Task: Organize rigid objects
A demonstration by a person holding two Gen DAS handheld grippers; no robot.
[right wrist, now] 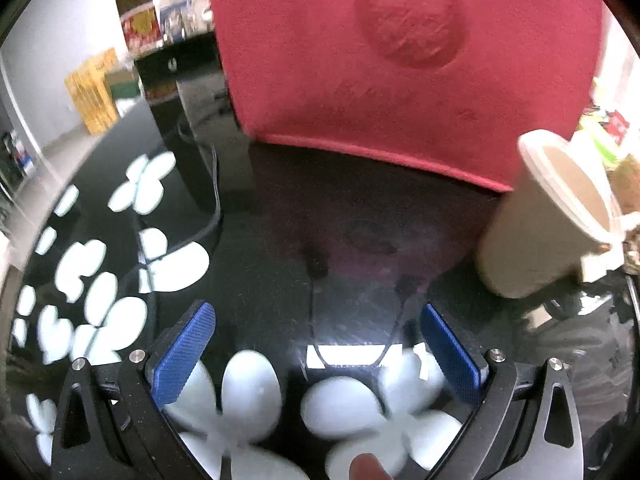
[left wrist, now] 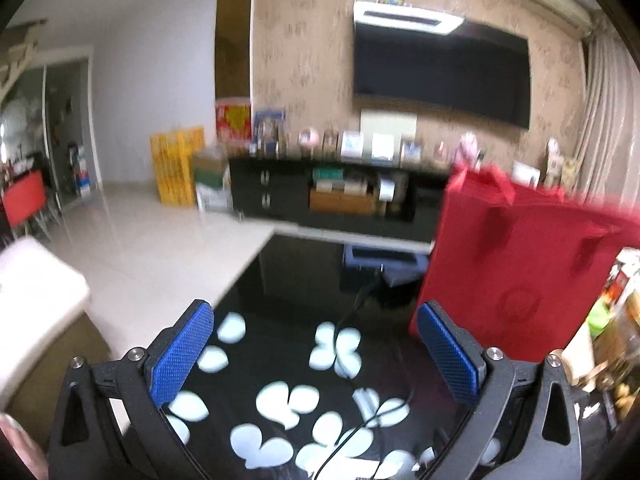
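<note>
A red fabric bag [left wrist: 516, 268] stands upright on the black glass table [left wrist: 288, 292] with white flower prints, at the right of the left wrist view. In the right wrist view the bag [right wrist: 400, 60] fills the top, close ahead. A beige paper cup [right wrist: 548, 216] stands tilted at the right, just beside the bag. My left gripper [left wrist: 314, 352] is open and empty above the table, left of the bag. My right gripper [right wrist: 316, 352] is open and empty, low over the table in front of the bag.
A black cable [left wrist: 352, 432] runs across the table. Cluttered items [left wrist: 608, 320] lie at the table's right side. Beyond the table are a black TV cabinet [left wrist: 320, 196], a wall TV [left wrist: 440, 68] and yellow crates [left wrist: 176, 168] on the pale floor.
</note>
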